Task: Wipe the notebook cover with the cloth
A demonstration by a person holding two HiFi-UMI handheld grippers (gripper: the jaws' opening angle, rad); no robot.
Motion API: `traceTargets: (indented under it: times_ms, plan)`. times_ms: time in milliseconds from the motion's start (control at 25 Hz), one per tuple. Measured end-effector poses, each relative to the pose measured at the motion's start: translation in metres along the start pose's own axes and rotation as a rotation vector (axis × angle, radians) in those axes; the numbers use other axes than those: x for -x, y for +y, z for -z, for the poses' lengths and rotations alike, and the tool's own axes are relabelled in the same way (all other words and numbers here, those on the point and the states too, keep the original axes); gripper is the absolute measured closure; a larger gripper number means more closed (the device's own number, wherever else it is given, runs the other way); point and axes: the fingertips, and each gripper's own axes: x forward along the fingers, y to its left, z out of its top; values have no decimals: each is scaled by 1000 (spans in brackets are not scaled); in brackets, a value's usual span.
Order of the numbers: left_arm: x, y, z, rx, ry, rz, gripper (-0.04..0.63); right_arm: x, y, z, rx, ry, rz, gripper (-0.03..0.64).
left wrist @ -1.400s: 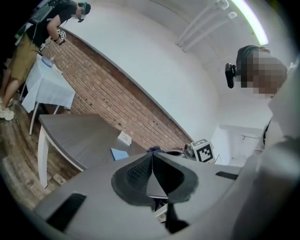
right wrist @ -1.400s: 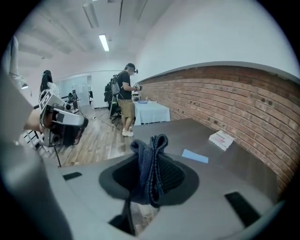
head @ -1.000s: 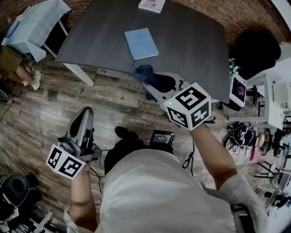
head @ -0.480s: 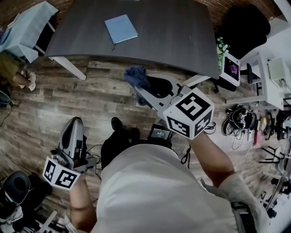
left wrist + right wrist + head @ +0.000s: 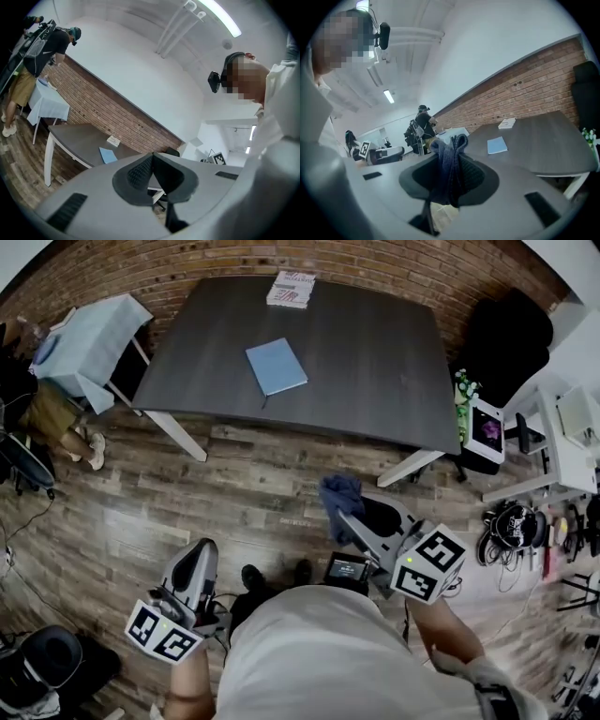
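Note:
A light blue notebook (image 5: 277, 367) lies flat on the dark table (image 5: 375, 362), left of its middle; it also shows as a small blue notebook (image 5: 497, 145) and notebook (image 5: 108, 154) in the gripper views. My right gripper (image 5: 345, 505) is held over the wooden floor, well short of the table, shut on a dark blue cloth (image 5: 339, 493). The cloth (image 5: 449, 173) bunches up between its jaws. My left gripper (image 5: 199, 566) is low at the left, close to my body, shut and with nothing in it (image 5: 152, 176).
A white book (image 5: 291, 289) lies at the table's far edge by the brick wall. A small table with a pale blue cover (image 5: 89, 348) stands left, with a person (image 5: 40, 56) beside it. A black office chair (image 5: 506, 338) and cluttered white shelves (image 5: 562, 456) are at the right.
Both grippers have drawn back from the table toward my body, the right one carrying the cloth. The view has tilted up, so the whole table and the brick wall now show.

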Motion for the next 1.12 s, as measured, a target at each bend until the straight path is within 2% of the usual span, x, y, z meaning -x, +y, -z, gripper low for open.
traceTargets:
  times_ms: [240, 560, 1120]
  plan:
    - [1, 0, 2, 34, 45, 77, 588, -6, 8, 5, -67, -41, 43, 502]
    - [-1, -3, -14, 4, 88, 181, 588, -15, 29, -9, -84, -111, 94, 503]
    - [3, 3, -29, 37, 74, 239, 588, -19, 46, -30, -38, -134, 151, 503]
